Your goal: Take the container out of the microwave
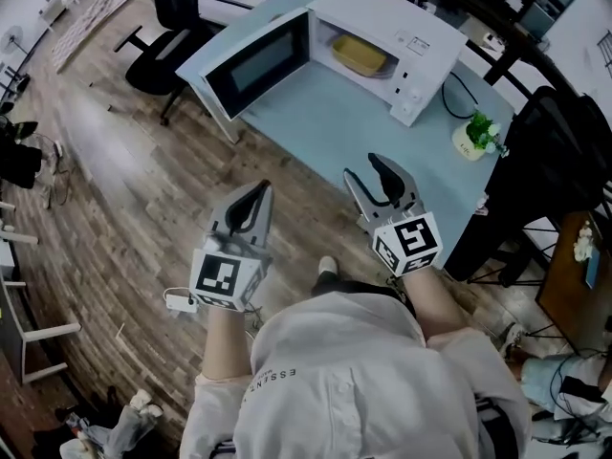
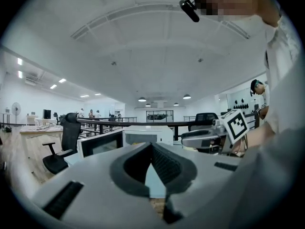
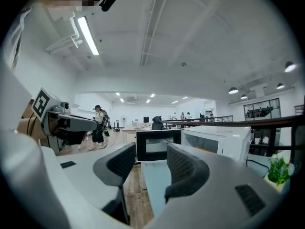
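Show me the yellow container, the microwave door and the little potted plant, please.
yellow container (image 1: 359, 55): head view, the middle of its top.
microwave door (image 1: 258, 62): head view, the dark window of the open door.
potted plant (image 1: 468, 144): head view, the pale pot.

Pale shirt (image 1: 354, 381) with dark lettering (image 1: 273, 380), grey left gripper (image 1: 260, 189), grey right gripper (image 1: 363, 167), black fingers (image 1: 251, 210)

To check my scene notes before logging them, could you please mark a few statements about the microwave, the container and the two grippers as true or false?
1. The microwave door stands open. True.
2. The yellow container sits on the table. False: it is inside the microwave.
3. The right gripper has its jaws apart and empty. True.
4. The left gripper holds the container. False: its jaws are together on nothing.
5. A potted plant stands on the table. True.
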Demonstrator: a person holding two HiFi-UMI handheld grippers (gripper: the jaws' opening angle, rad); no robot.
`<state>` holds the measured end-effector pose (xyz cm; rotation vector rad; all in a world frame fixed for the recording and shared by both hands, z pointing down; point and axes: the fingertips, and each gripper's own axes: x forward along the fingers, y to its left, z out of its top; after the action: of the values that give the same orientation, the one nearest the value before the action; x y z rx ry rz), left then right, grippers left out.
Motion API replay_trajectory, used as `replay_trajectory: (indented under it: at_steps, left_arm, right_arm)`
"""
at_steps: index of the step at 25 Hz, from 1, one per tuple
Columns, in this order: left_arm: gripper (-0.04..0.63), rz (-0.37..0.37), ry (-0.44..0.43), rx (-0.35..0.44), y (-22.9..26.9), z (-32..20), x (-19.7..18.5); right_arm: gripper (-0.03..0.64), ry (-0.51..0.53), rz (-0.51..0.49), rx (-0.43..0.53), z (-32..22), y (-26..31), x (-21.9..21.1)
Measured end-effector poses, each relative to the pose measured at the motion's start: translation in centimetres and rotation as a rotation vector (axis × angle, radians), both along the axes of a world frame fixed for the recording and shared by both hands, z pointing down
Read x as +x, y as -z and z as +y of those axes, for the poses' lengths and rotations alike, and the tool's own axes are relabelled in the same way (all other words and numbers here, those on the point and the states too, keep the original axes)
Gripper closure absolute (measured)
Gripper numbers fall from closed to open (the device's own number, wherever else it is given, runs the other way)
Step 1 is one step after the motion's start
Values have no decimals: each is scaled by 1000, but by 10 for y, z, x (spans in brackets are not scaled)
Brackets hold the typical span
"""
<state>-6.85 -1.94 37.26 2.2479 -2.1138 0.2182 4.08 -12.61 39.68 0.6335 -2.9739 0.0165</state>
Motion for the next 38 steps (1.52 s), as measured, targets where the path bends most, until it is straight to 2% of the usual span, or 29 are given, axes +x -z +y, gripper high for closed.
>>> replay_trajectory:
  at_steps: [5, 14, 19, 22, 27, 34, 38]
  left_arm:
    - [594, 21, -19, -2, -2, -57, -16]
    - [594, 12, -80, -20, -7, -143, -39]
    - [594, 6, -153, -21, -13, -192, -62]
    - [594, 16, -214, -49, -18, -223, -78]
    - [594, 28, -312, -63, -20, -269, -103]
    - [594, 25, -413, -99, -34, -309, -135]
    - [594, 28, -468, -104, -37, -322, -146]
  right_arm:
    - [414, -10, 38, 8, -49, -5, -14]
    - [414, -38, 119, -10, -123, -23, -41]
    - [414, -100, 182, -13, -167, -32, -66]
    - [414, -147, 234, -20, -193, -37, -83]
    - [414, -225, 360, -29, -236, -54, -108]
    - [414, -298, 585, -132, -285, -105, -134]
    - [414, -300, 690, -109, -312, -123, -148]
